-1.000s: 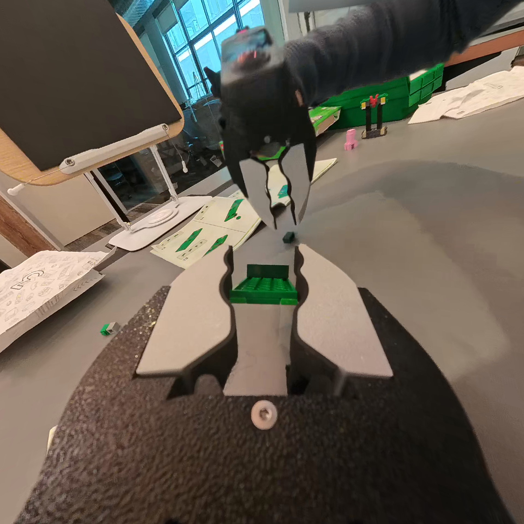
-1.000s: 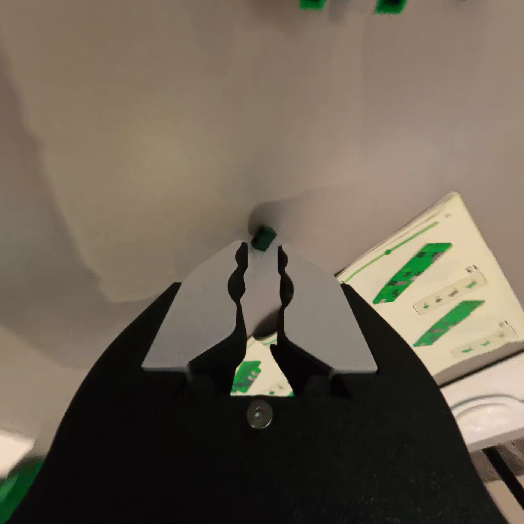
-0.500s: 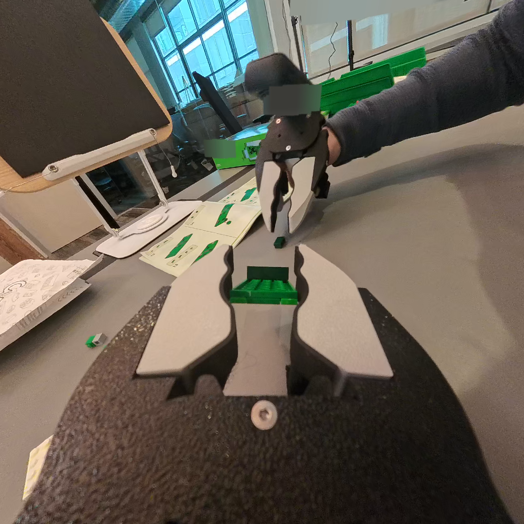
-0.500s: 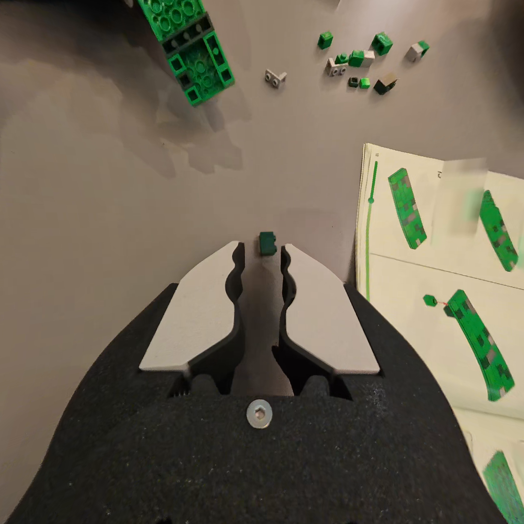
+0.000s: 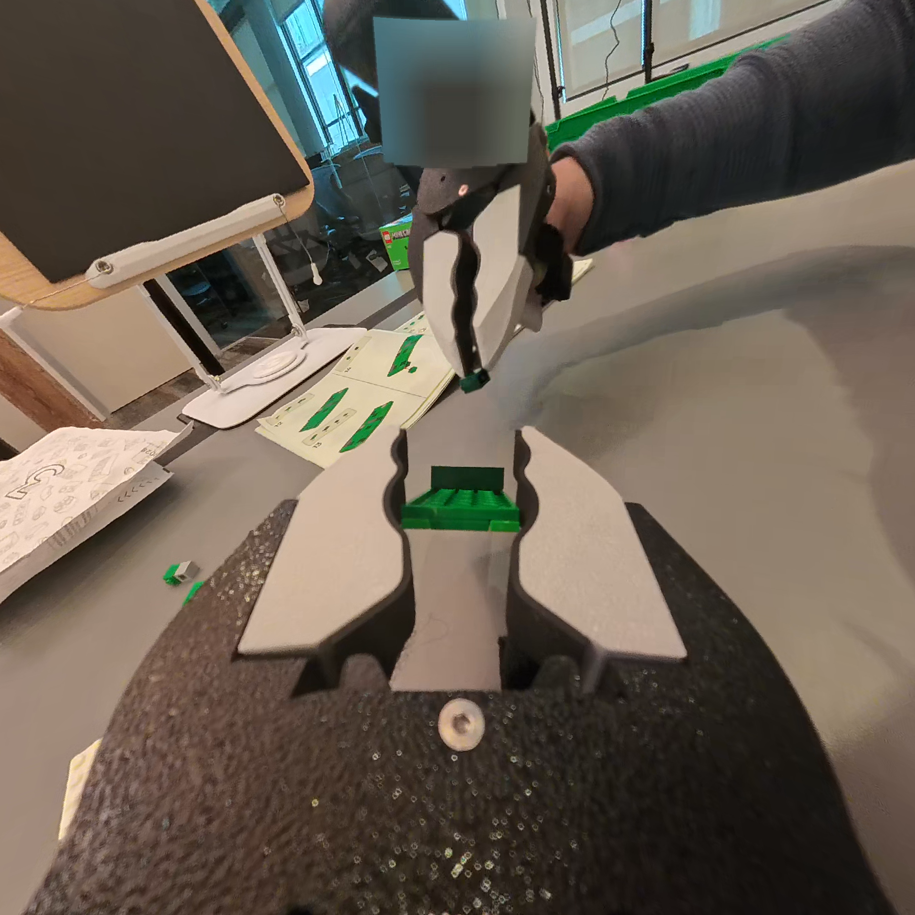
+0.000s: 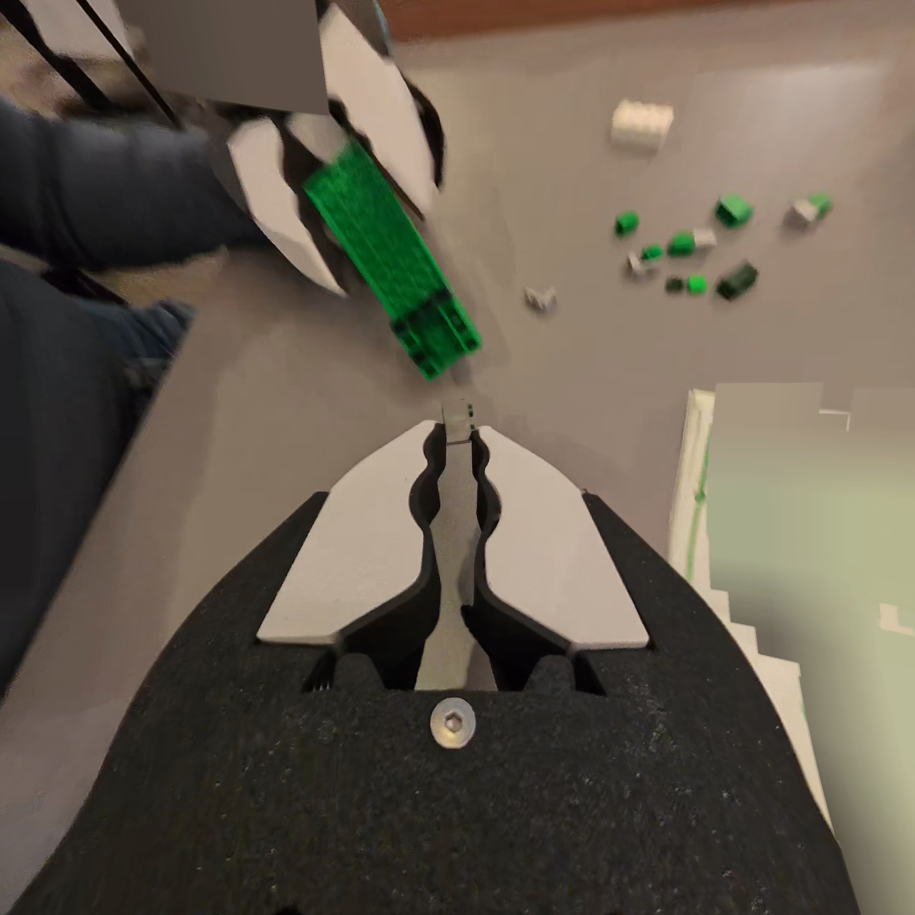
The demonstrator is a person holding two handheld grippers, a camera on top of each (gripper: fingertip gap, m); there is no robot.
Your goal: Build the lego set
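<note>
My left gripper point(image 5: 460, 440) is shut on a long green plate assembly point(image 5: 460, 502) and holds it level above the grey table point(image 5: 718, 470). In the right wrist view the same assembly point(image 6: 391, 257) sticks out of the left gripper point(image 6: 381, 237), blurred. My right gripper point(image 6: 456, 428) is shut on a small dark green brick point(image 6: 459, 418). In the left wrist view the right gripper point(image 5: 473, 374) points down with the brick point(image 5: 474, 382) at its tips, just beyond and above the far end of the assembly, not touching it.
An open instruction booklet point(image 5: 366, 401) lies at the left of the brick, also in the right wrist view point(image 6: 742, 544). Several loose green and grey bricks point(image 6: 693, 247) and a white brick point(image 6: 641, 124) lie on the table. A lamp base point(image 5: 267, 371), paper bag point(image 5: 64, 495) and small brick point(image 5: 180, 574) sit left. My hands' fingertips stand some 8 cm from each other.
My right gripper came down over the small dark green brick, shut on it and lifted it off the table toward the assembly. My left gripper kept its hold and barely moved.
</note>
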